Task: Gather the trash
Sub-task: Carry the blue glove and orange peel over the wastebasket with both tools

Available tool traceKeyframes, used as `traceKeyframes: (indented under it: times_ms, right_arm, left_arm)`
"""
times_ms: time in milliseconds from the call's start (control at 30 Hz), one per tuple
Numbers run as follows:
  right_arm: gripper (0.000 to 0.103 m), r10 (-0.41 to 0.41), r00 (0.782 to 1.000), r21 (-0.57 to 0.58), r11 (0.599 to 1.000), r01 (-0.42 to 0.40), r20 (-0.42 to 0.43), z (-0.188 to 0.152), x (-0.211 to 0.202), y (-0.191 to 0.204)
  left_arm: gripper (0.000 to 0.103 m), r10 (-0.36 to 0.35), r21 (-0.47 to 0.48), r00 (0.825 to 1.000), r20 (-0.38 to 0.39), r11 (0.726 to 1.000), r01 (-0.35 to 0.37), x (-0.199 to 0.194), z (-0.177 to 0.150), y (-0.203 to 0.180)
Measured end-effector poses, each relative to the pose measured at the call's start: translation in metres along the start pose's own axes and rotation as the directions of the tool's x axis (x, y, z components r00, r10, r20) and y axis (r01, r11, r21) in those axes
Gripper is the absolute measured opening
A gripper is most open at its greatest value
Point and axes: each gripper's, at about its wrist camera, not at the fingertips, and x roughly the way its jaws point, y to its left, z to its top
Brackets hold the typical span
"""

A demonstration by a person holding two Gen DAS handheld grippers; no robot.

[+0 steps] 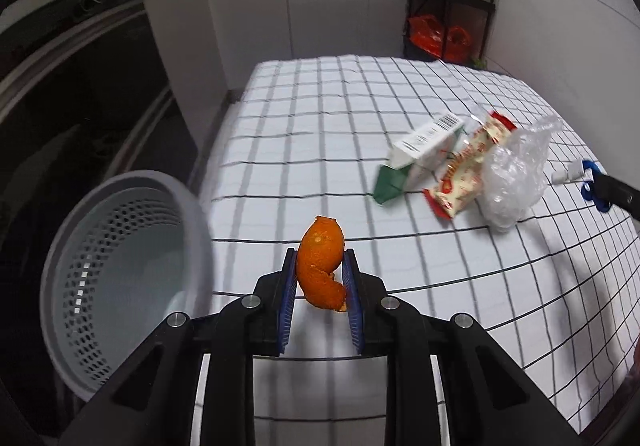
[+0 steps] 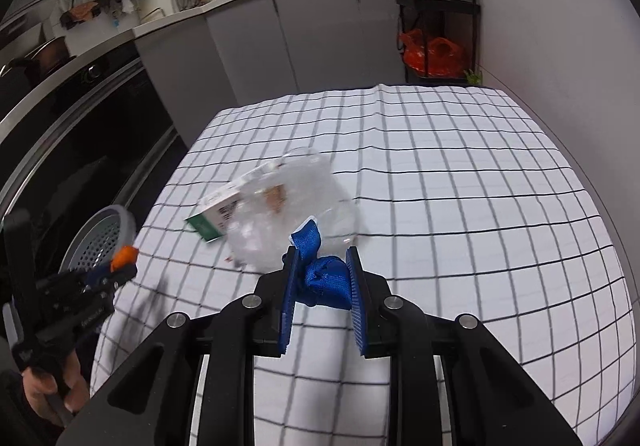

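A curled piece of orange peel (image 1: 322, 246) is pinched between the blue pads of my left gripper (image 1: 320, 253), which is shut on it and held above the checked tablecloth (image 1: 320, 134). The grey perforated basket (image 1: 120, 246) is close on the left, tilted with its mouth towards me. On the cloth to the right lie a white-and-green carton (image 1: 424, 150), a red-and-cream snack wrapper (image 1: 468, 174) and a crumpled clear plastic bag (image 1: 516, 174). My right gripper (image 2: 322, 258) is shut on a bunched blue woven strap (image 2: 324, 278), just in front of the plastic bag (image 2: 288, 214).
A dark oven front (image 1: 80, 106) stands left of the table, behind the basket. Grey cabinets (image 1: 320, 6) and a black shelf with red bags (image 1: 440, 34) are at the back. A hand (image 2: 44, 394) grips the left tool at the table's left edge.
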Motion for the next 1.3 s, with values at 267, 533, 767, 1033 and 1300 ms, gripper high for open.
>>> traceKeyframes:
  times_ms: [267, 533, 767, 1033, 1300]
  right_arm:
    - [0.023, 0.083, 0.996, -0.071, 0.994, -0.082, 0.012, -0.008, -0.012, 0.065]
    - [0.023, 0.194, 0.981, -0.149, 0.970, -0.192, 0.002, -0.004, -0.005, 0.143]
    - [0.023, 0.298, 0.953, -0.212, 0.929, -0.302, -0.050, 0.000, 0.019, 0.210]
    - [0.023, 0.372, 0.921, -0.264, 0.882, -0.389, -0.116, 0.004, 0.055, 0.270]
    - [0.023, 0.370, 0.914, -0.270, 0.874, -0.404, -0.170, 0.011, 0.093, 0.294]
  left_arm:
    - [0.023, 0.095, -0.077, 0.994, 0.060, 0.993, -0.090, -0.043, 0.004, 0.065]
    - [0.023, 0.180, -0.117, 0.980, 0.089, 0.979, -0.169, -0.073, -0.010, 0.121]
    - [0.023, 0.207, -0.199, 0.974, 0.097, 0.962, -0.184, -0.076, -0.013, 0.165]
    - [0.023, 0.244, -0.251, 0.968, 0.055, 0.942, -0.223, -0.060, -0.016, 0.196]
    - [0.023, 0.249, -0.283, 0.968, -0.010, 0.928, -0.242, -0.040, -0.021, 0.217]
